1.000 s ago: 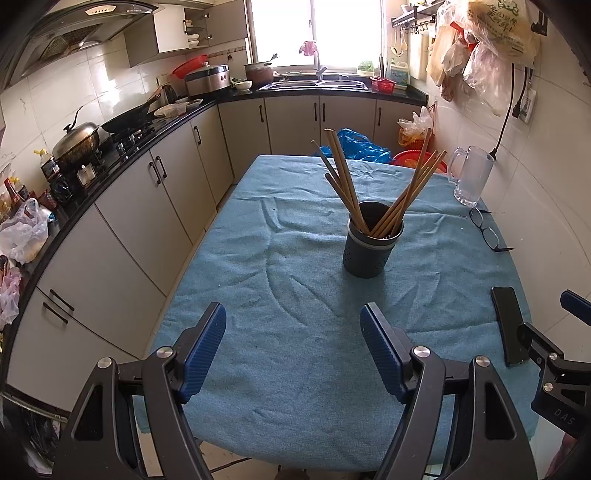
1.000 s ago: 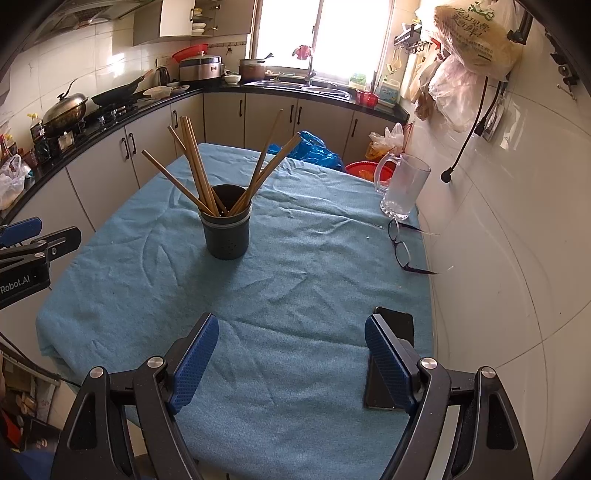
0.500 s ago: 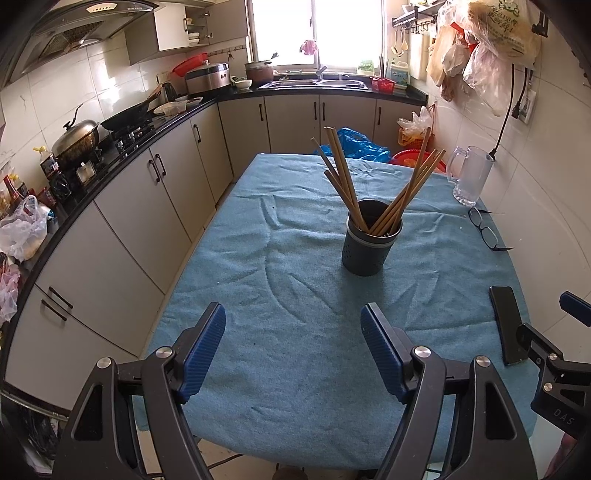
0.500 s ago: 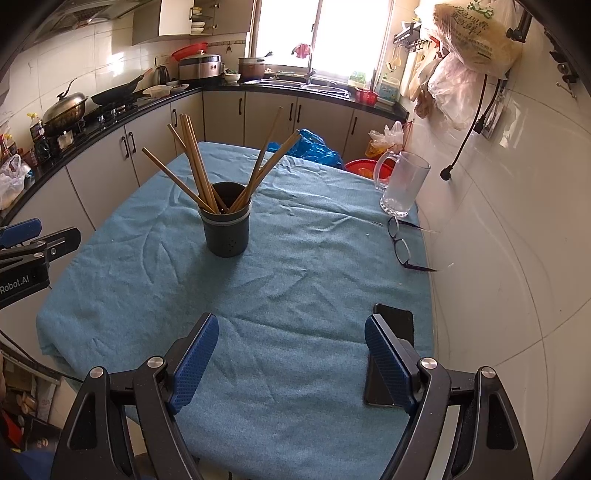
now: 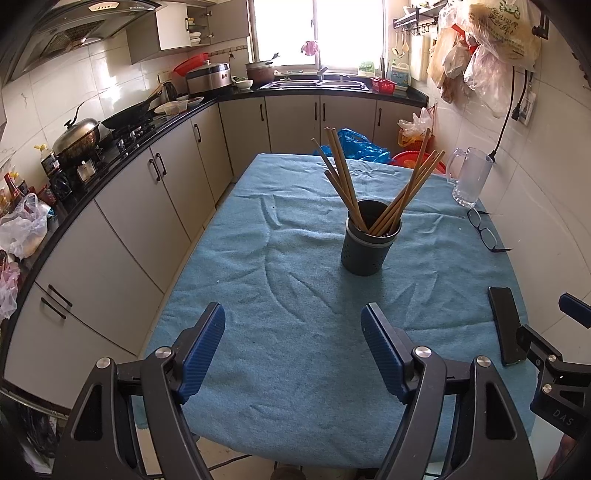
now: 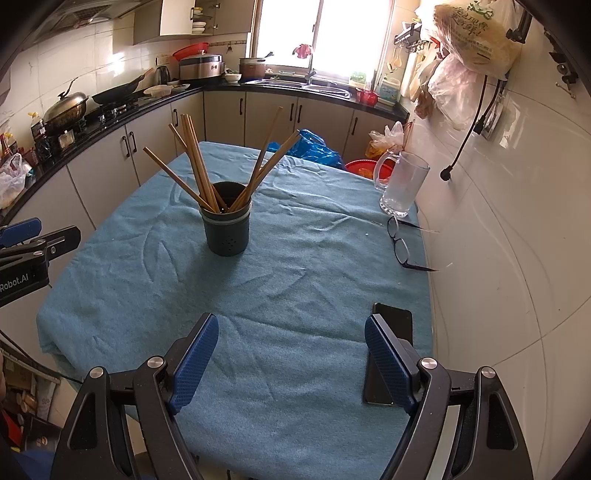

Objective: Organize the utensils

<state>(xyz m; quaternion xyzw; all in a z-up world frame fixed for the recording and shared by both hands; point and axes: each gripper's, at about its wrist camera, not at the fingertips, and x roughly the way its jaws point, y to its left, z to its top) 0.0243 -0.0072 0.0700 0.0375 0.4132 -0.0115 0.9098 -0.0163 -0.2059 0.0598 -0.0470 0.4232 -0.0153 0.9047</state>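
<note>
Small kitchen, daylight strong through window (image 5: 317, 33) at far end. White tiled walls (image 6: 517, 229). L-shaped run of beige cabinets (image 5: 122, 221) under black countertop (image 5: 110, 147); sink (image 5: 314, 83) below window. Range hood (image 5: 70, 26) upper left. Bench draped in blue cloth (image 5: 295, 350). Plastic bags (image 6: 469, 40) hung on right wall.

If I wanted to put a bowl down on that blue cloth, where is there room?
Bare cloth lies between the chopstick holder and the left gripper, and along the cupboard side. The wall side is crowded: glass mug, eyeglasses, phone beside the right gripper.
</note>
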